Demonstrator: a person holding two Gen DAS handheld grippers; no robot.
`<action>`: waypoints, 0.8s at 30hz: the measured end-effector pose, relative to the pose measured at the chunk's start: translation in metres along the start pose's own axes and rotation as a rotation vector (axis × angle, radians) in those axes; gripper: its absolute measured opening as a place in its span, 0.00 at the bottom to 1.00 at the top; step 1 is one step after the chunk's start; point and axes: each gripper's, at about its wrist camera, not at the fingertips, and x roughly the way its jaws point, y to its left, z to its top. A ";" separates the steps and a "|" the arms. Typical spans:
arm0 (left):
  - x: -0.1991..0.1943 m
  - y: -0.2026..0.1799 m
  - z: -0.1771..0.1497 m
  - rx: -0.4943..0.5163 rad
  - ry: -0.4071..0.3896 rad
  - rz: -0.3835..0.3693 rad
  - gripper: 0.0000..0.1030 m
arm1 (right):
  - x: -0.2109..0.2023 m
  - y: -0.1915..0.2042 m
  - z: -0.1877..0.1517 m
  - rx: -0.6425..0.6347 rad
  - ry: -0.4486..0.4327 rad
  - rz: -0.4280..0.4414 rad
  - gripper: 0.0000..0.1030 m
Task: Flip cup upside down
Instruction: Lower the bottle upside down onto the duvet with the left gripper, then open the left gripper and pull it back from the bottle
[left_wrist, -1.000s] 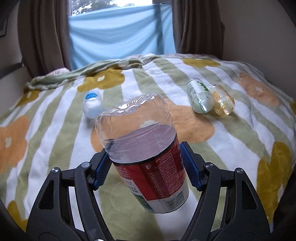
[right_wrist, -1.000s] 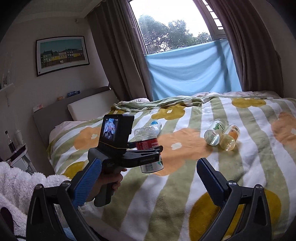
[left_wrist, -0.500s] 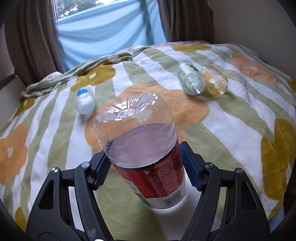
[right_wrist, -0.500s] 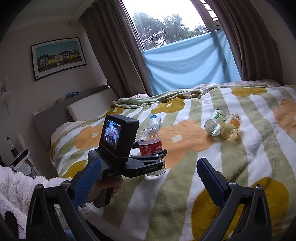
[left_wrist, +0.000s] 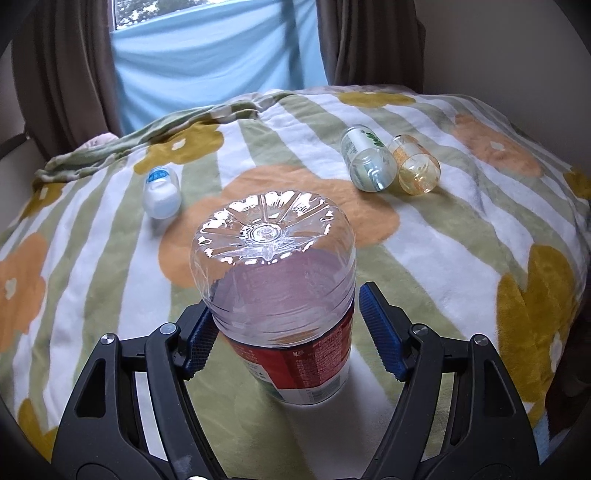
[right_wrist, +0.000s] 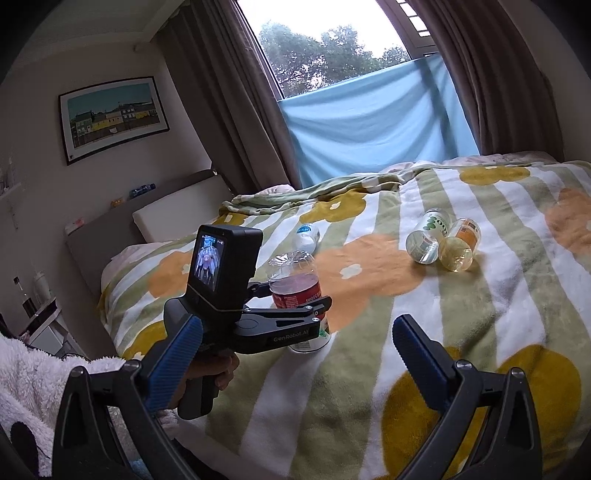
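The cup is a clear cut-off plastic bottle with a red label (left_wrist: 280, 295). It stands upside down, base up and rim on the striped flower blanket (left_wrist: 461, 266). My left gripper (left_wrist: 284, 332) straddles it; the left pad touches the cup, while a narrow gap shows at the right pad. In the right wrist view the cup (right_wrist: 299, 295) stands on the bed between the left gripper's (right_wrist: 295, 314) fingers. My right gripper (right_wrist: 291, 354) is open and empty, held back above the bed's near edge.
Two clear cups, one green-labelled (left_wrist: 365, 162) and one orange-labelled (left_wrist: 415, 168), lie on their sides at the far right. A small white bottle (left_wrist: 160, 192) lies at the far left. Curtains and a blue cloth hang behind the bed (right_wrist: 480, 314).
The left gripper has lowered the tilted cup onto the blanket and stood it upright, base up. A gap has opened at the right pad. The right gripper has barely moved.
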 end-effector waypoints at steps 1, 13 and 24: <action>-0.001 0.001 0.000 -0.010 -0.004 -0.006 0.79 | 0.001 -0.001 0.000 0.002 0.001 0.000 1.00; -0.002 0.006 -0.002 -0.076 -0.017 -0.031 0.93 | 0.001 -0.005 -0.003 0.006 0.007 0.001 1.00; -0.034 0.024 -0.004 -0.127 -0.052 -0.064 0.94 | 0.006 -0.001 0.010 0.010 -0.007 -0.030 1.00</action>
